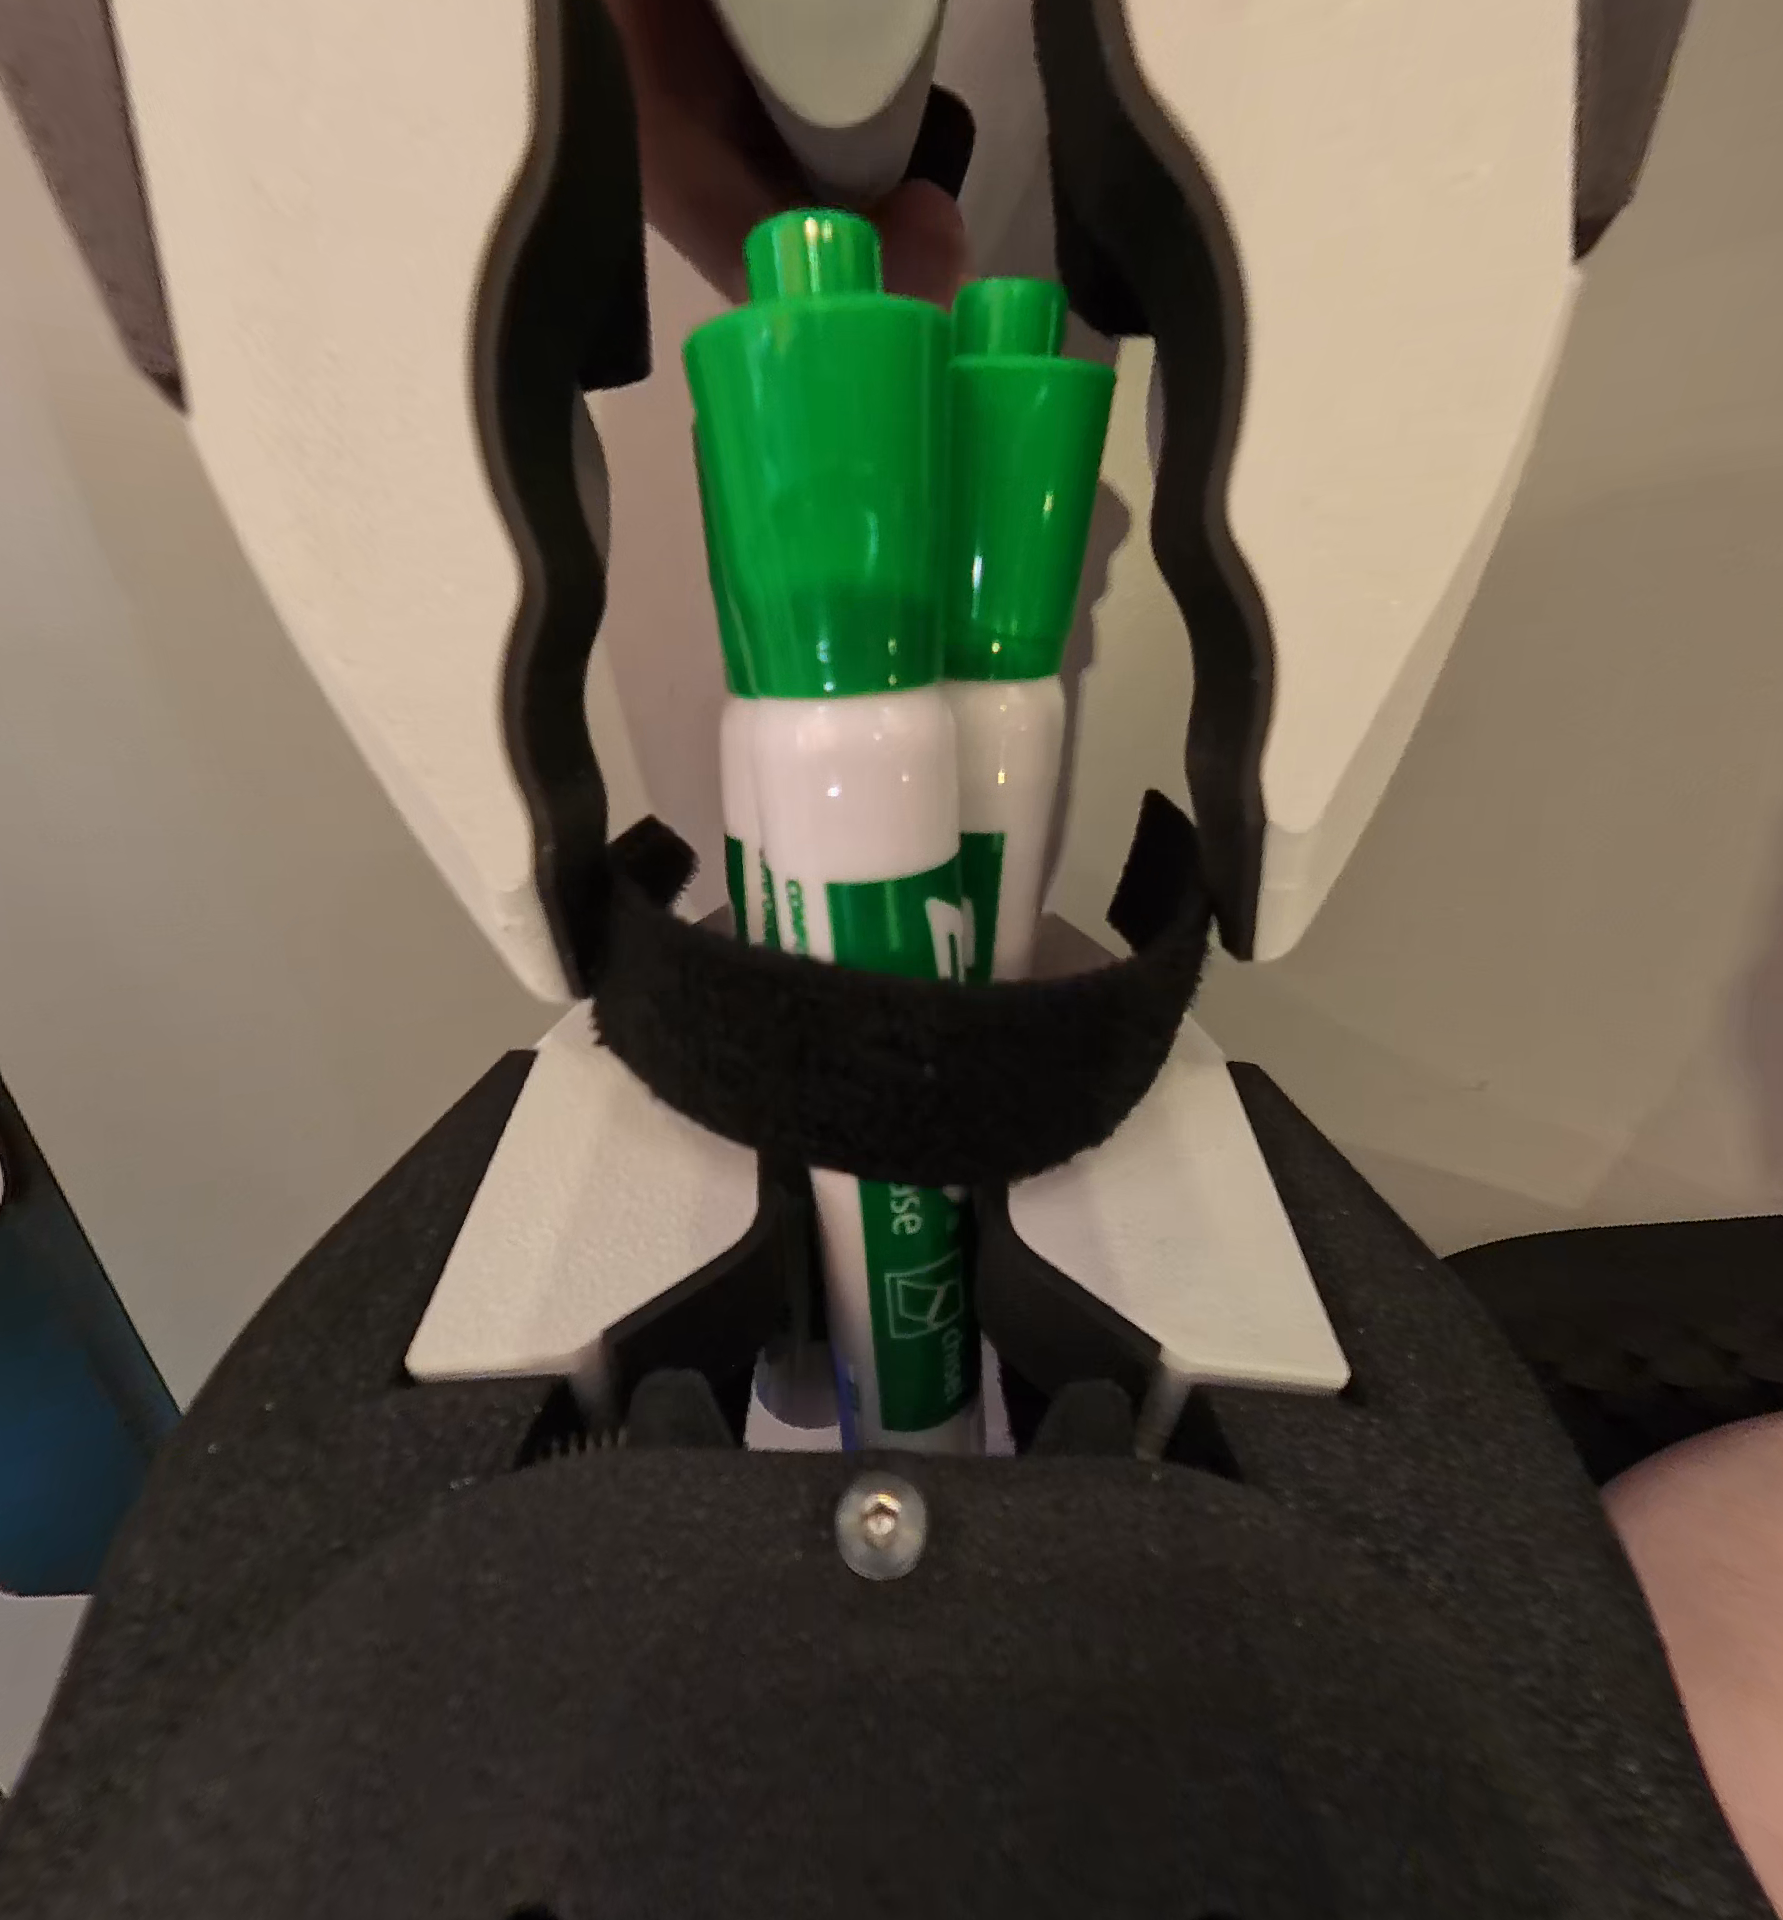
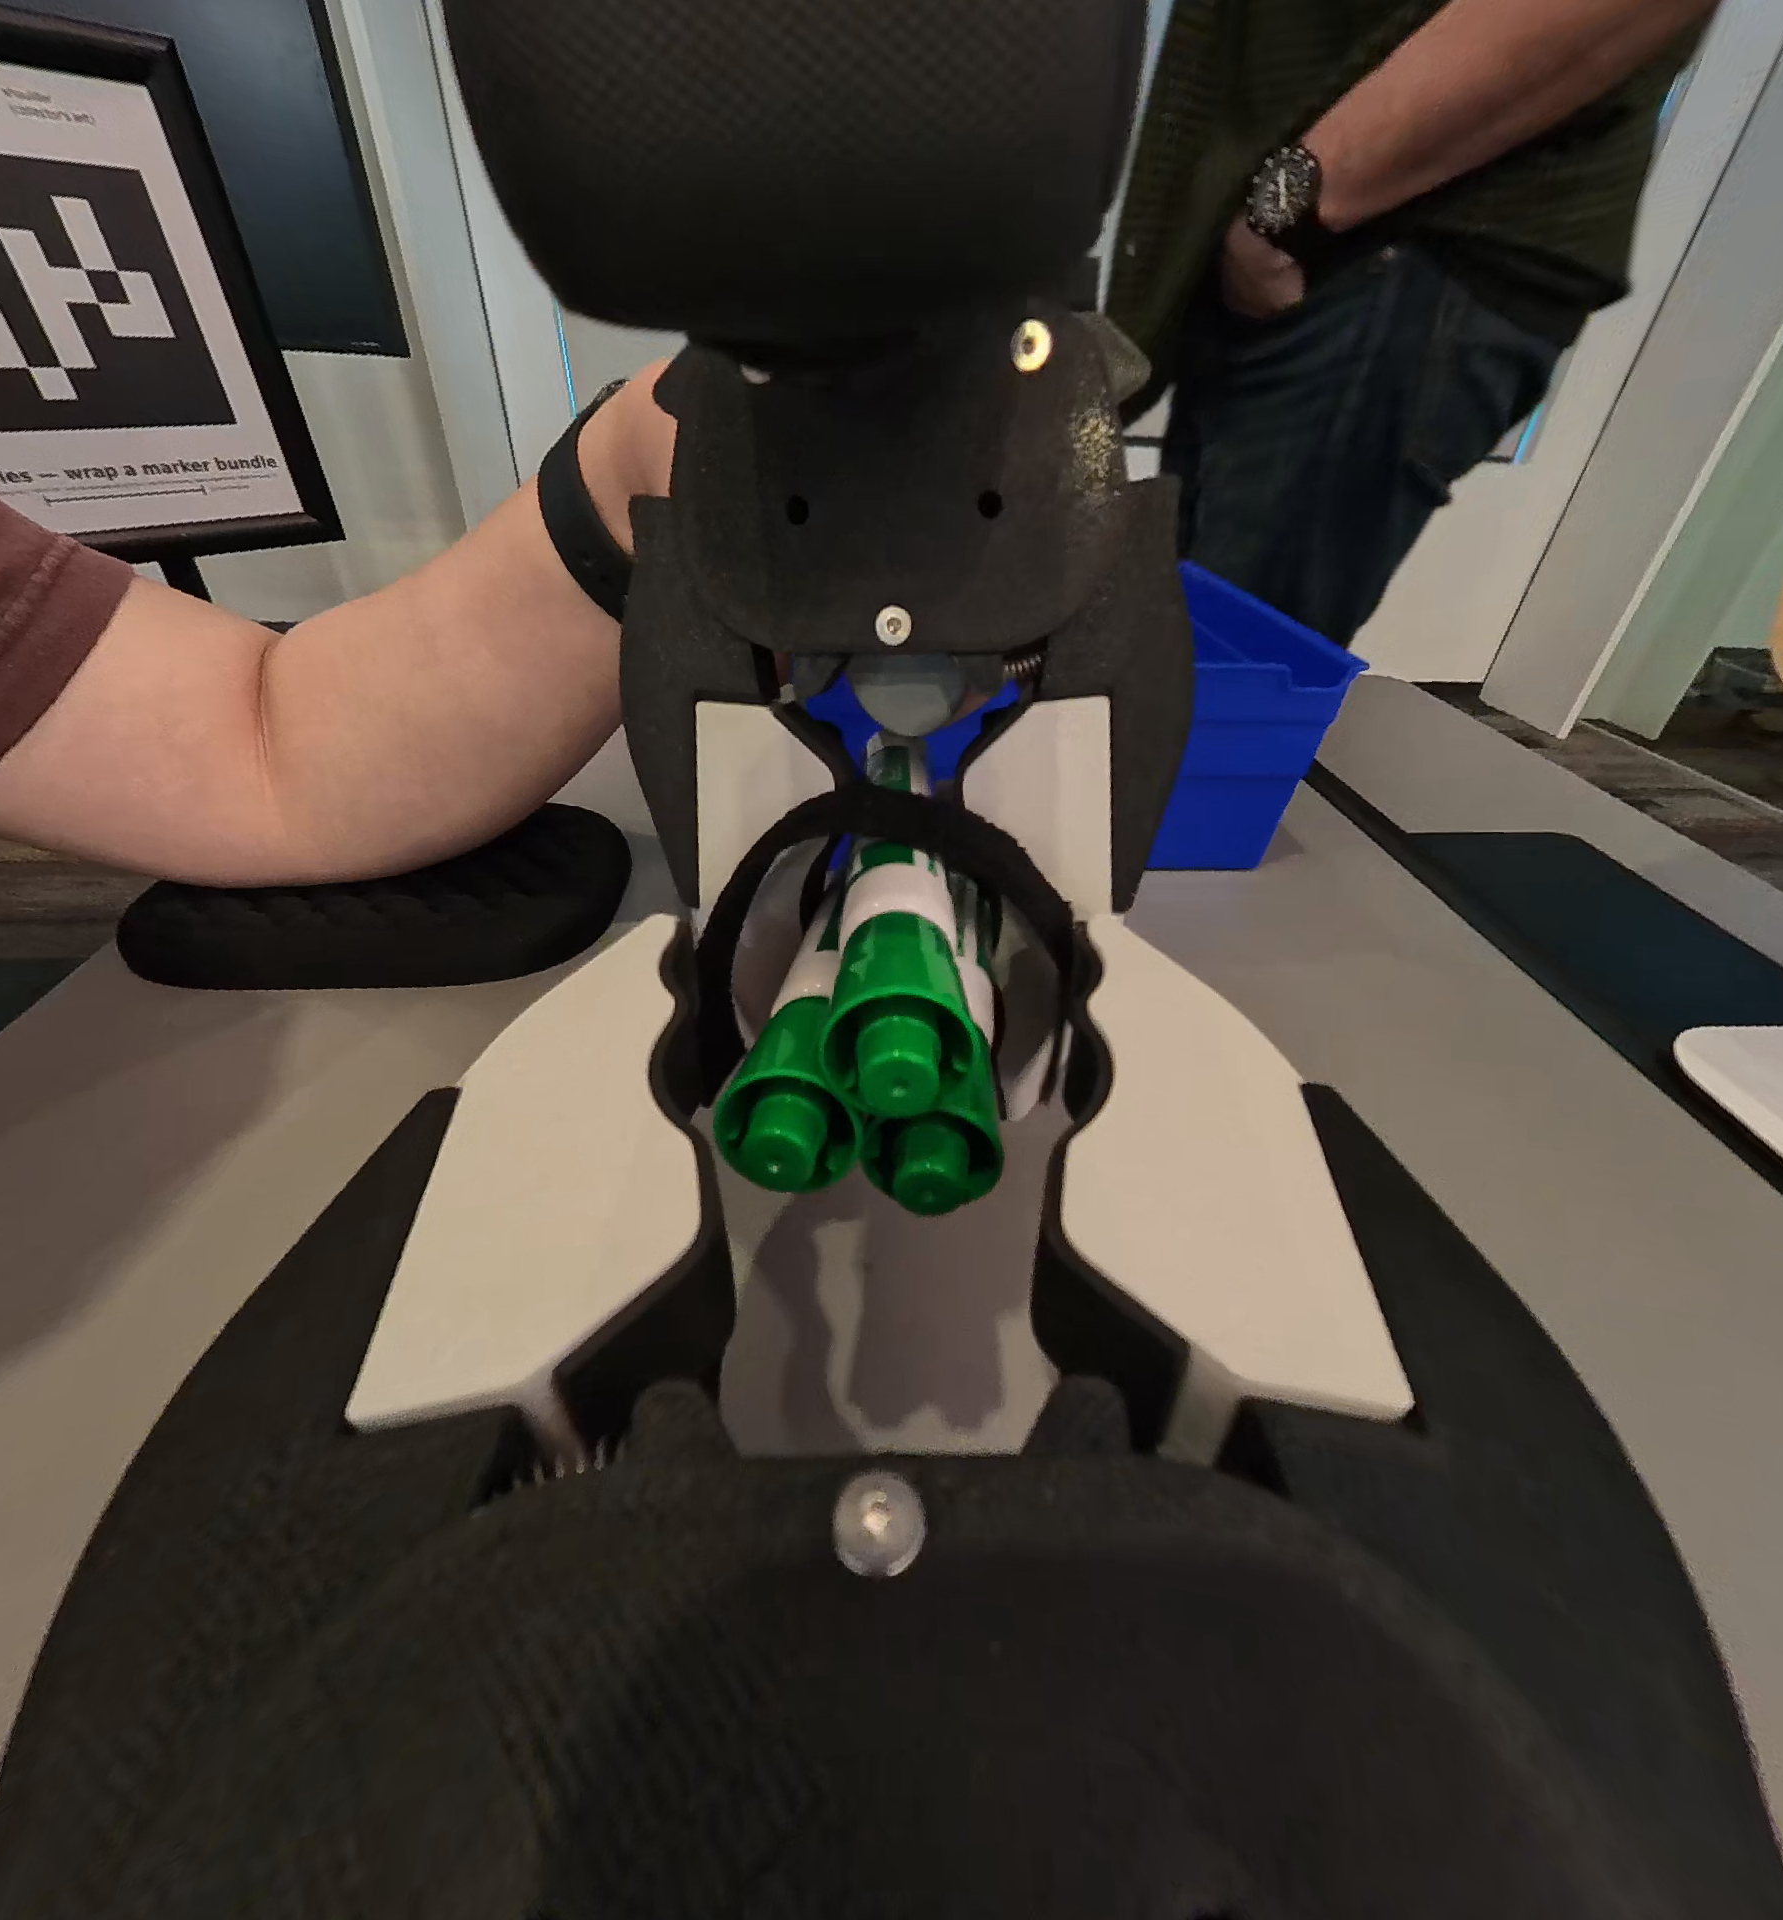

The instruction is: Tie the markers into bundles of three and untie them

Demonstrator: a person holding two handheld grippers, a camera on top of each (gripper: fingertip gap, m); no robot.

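My left gripper (image 1: 897,1236) clamps the markers' (image 1: 845,644) barrel ends; their long axis runs straight toward my right gripper (image 2: 882,1049), spread wide inside the strap (image 1: 897,1049), loop slack around the markers.

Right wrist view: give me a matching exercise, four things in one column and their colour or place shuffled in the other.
1 markers
2 strap
3 bin
4 pad

A blue, at the table's far edge
B green-capped, three together
C black, under a forearm
D black, looped around the markers

Pairs: 1-B, 2-D, 3-A, 4-C
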